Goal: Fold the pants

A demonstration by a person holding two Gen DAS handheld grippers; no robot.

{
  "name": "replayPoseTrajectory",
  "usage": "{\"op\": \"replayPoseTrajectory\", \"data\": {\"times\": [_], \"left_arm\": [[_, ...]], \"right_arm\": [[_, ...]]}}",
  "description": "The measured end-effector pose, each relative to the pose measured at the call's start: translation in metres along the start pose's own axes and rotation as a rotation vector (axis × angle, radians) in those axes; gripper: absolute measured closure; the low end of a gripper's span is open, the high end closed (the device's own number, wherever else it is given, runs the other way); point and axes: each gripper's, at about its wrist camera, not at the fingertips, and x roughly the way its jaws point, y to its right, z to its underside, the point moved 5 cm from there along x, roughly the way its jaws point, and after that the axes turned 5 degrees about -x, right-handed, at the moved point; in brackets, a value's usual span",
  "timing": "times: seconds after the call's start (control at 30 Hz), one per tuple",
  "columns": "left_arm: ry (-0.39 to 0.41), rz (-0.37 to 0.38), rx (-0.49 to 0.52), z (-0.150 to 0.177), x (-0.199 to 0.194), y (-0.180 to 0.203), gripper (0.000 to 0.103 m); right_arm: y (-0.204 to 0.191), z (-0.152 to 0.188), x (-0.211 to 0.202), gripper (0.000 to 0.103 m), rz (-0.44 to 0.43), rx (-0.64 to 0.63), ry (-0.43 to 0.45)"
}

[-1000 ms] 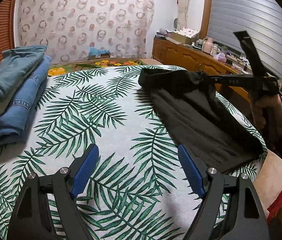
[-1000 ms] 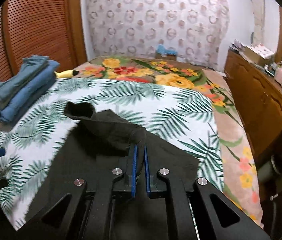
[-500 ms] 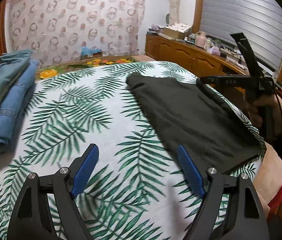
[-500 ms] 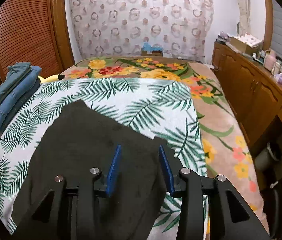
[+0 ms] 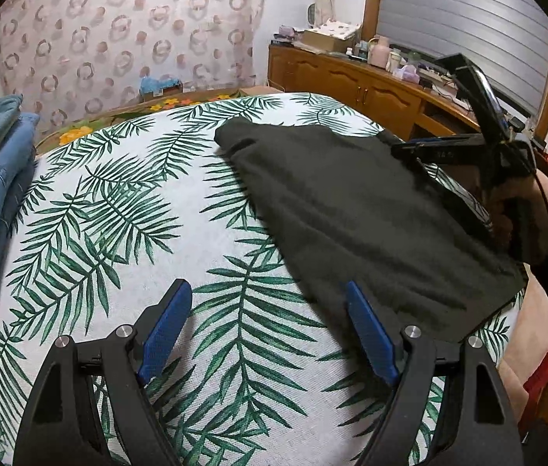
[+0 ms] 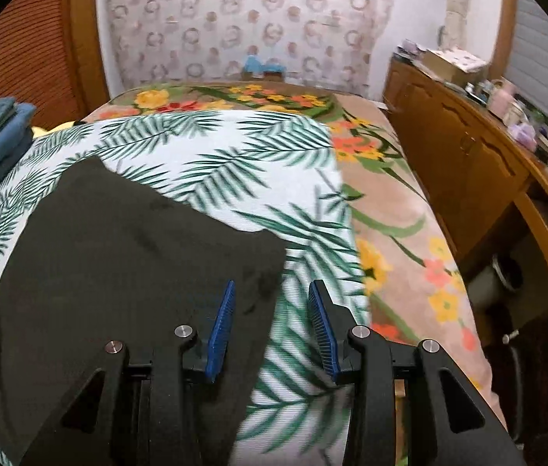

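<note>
Since the earlier frames, our right gripper (image 6: 270, 326) has released the dark charcoal soft-knit pants (image 5: 355, 209) and they have settled flat.

Left wrist view: they lie folded at centre right on the palm-leaf bedspread (image 5: 118, 233); our left gripper (image 5: 270, 330) hovers spread, empty.

Right wrist view: the pants (image 6: 130, 256) fill the lower left. They look limp, light and floppy; we judge a doubled corner the best hold.

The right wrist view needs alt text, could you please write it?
Dark pants lie flat on a palm-leaf cloth over a floral bed. The open right tool hovers by their right edge, holding nothing.
</note>
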Motion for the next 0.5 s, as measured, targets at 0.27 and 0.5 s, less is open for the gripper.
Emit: {"op": "replayPoseTrajectory", "data": {"times": [0.27,0.5], "left_arm": [[-0.047,-0.009,0.006,0.003,0.009,0.003,0.021],[-0.063,-0.011,0.010,0.004,0.012,0.005,0.020]], "right_arm": [[-0.001,0.014,-0.025,0.063,-0.044,0.020,0.038],[-0.029,0.051,-0.051,0.062,-0.106,-0.010,0.048]]}}
